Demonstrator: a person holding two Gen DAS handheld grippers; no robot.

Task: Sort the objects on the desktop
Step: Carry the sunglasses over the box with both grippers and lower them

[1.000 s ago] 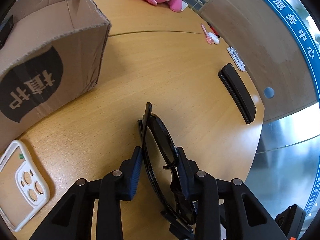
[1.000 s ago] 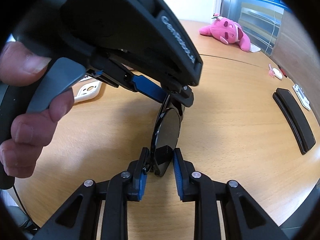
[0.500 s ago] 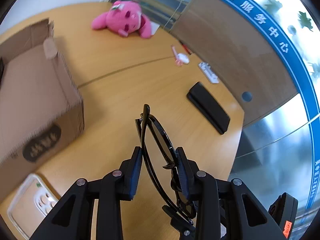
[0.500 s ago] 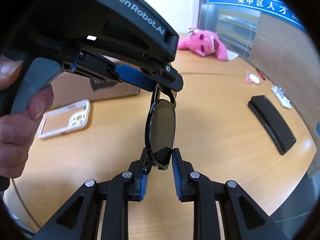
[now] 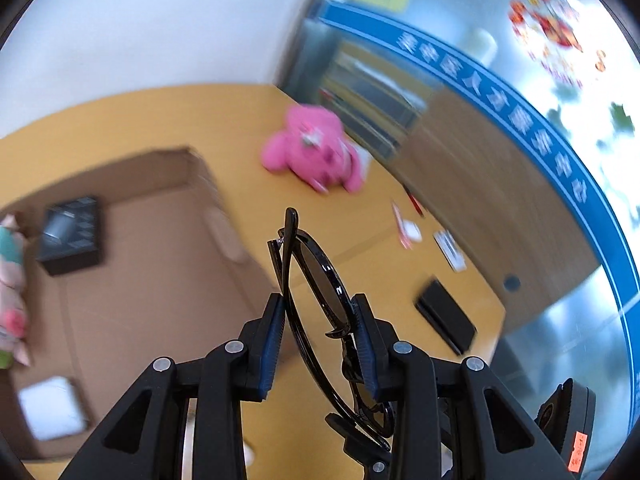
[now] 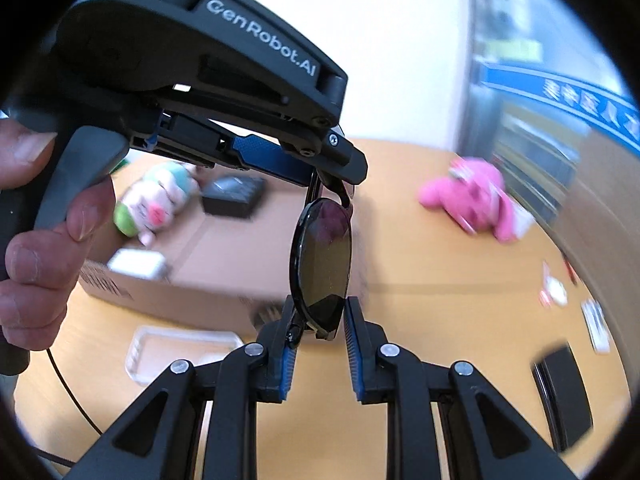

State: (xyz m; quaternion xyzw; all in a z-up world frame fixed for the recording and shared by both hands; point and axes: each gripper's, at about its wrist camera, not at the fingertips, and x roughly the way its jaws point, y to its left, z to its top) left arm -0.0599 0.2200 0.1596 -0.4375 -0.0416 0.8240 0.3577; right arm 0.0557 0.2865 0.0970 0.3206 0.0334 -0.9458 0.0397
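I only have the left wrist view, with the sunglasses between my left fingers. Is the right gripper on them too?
Observer: Yes. The right gripper is shut on the sunglasses, at the lower rim of one lens.
Operator: I can't find the phone case. Where is it?
Observer: The phone case lies flat on the table, just in front of the cardboard box.
Operator: What's on the left gripper's handle?
Observer: A hand wraps the handle of the left gripper, with one finger on the trigger.
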